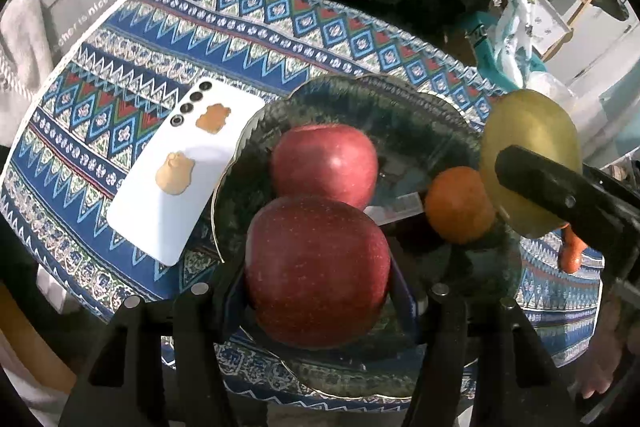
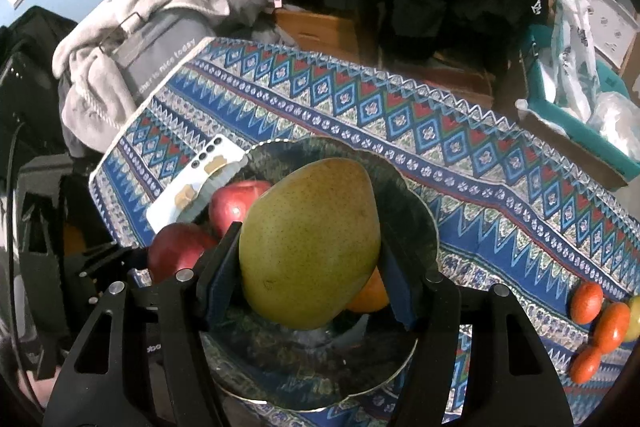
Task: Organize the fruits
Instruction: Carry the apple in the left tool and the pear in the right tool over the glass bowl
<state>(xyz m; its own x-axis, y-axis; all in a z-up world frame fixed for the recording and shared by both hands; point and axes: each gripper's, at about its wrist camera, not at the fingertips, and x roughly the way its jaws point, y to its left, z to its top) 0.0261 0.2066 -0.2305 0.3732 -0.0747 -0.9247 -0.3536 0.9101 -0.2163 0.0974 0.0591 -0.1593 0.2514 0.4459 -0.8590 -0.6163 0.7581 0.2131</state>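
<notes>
A dark green bowl point(image 1: 400, 107) sits on the patterned tablecloth. My left gripper point(image 1: 318, 291) is shut on a red apple point(image 1: 316, 267) at the bowl's near rim. A second red apple point(image 1: 324, 163) and an orange point(image 1: 458, 205) lie in the bowl. My right gripper point(image 2: 310, 267) is shut on a green mango point(image 2: 312, 243) and holds it above the bowl point(image 2: 416, 211); it shows at the right of the left wrist view point(image 1: 528, 155). Both apples point(image 2: 232, 205) and the orange point(image 2: 370, 297) peek out beside the mango.
A white phone point(image 1: 180, 171) lies face down left of the bowl. Several small orange-red fruits point(image 2: 600, 323) lie on the cloth at the right. Grey clothes and a bag point(image 2: 152, 39) sit past the table's far left; a teal box with plastic bags point(image 2: 580, 99) stands at far right.
</notes>
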